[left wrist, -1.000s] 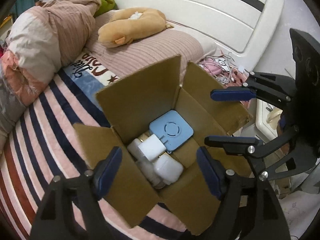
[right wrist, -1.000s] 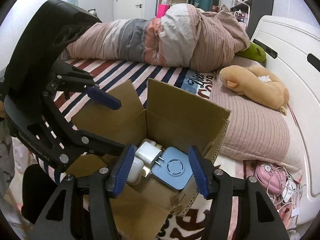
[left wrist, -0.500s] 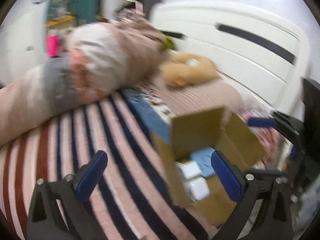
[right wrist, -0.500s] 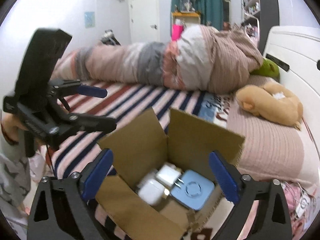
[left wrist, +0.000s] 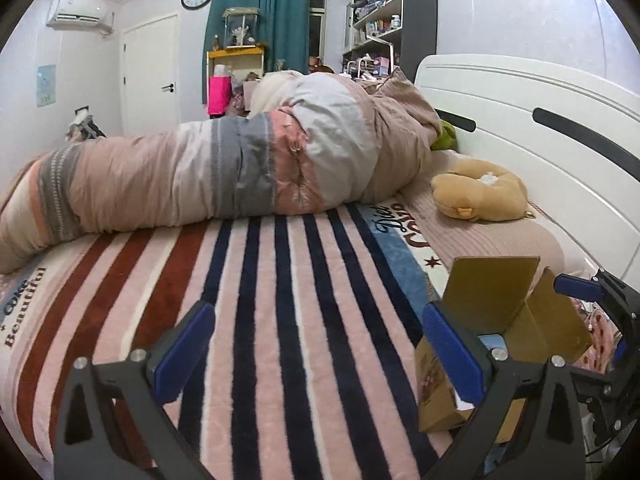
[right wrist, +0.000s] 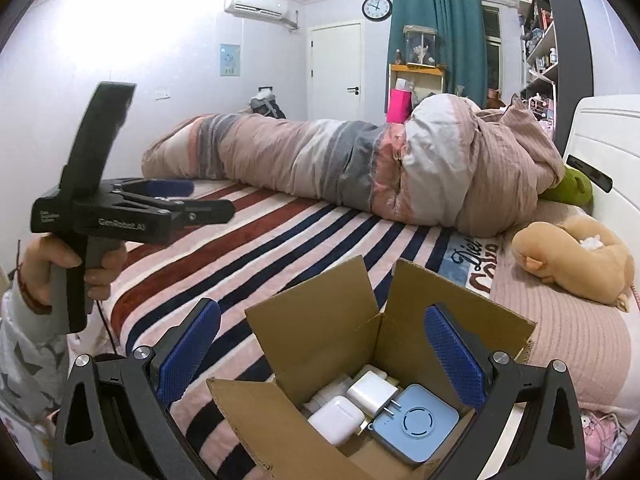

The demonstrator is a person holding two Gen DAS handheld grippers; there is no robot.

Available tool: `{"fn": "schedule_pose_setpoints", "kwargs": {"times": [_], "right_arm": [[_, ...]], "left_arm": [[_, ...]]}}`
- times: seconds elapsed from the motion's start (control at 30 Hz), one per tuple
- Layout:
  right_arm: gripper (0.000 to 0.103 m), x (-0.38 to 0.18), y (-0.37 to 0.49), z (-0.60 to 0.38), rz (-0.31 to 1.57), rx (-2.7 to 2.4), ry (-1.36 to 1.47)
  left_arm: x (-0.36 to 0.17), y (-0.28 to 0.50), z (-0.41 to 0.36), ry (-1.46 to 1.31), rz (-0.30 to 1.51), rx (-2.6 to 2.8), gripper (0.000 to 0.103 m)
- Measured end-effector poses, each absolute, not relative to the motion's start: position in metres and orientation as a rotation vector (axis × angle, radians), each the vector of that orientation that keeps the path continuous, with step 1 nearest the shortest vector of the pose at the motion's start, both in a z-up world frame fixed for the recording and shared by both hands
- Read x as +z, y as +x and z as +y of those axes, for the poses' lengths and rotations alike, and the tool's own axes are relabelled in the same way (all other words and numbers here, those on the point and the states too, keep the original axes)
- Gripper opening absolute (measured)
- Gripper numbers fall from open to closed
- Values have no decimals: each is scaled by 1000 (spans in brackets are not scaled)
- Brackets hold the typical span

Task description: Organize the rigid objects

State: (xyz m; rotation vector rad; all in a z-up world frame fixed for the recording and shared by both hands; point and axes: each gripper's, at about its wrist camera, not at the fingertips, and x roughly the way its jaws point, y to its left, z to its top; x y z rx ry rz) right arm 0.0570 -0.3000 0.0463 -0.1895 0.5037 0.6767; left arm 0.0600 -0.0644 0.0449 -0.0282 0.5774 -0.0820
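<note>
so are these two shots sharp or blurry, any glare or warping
Left wrist view: sharp, with strong fisheye bending of the white headboard and dark corner vignetting. Right wrist view: also sharp, with the pale left wall washed out by glare, while the open brown cardboard box stays evenly lit.

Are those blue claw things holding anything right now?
No. Both the left gripper and right gripper are open and empty; the chargers lie in the cardboard box.
</note>
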Motion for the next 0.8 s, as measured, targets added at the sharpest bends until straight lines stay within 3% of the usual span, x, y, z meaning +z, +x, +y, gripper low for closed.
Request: {"fn": "schedule_pose_setpoints", "kwargs": {"times": [0.8], "right_arm": [[102,46,68,-311,498,642,-112]], "left_arm": [[50,41,-60,-24,530,-61,103]]}}
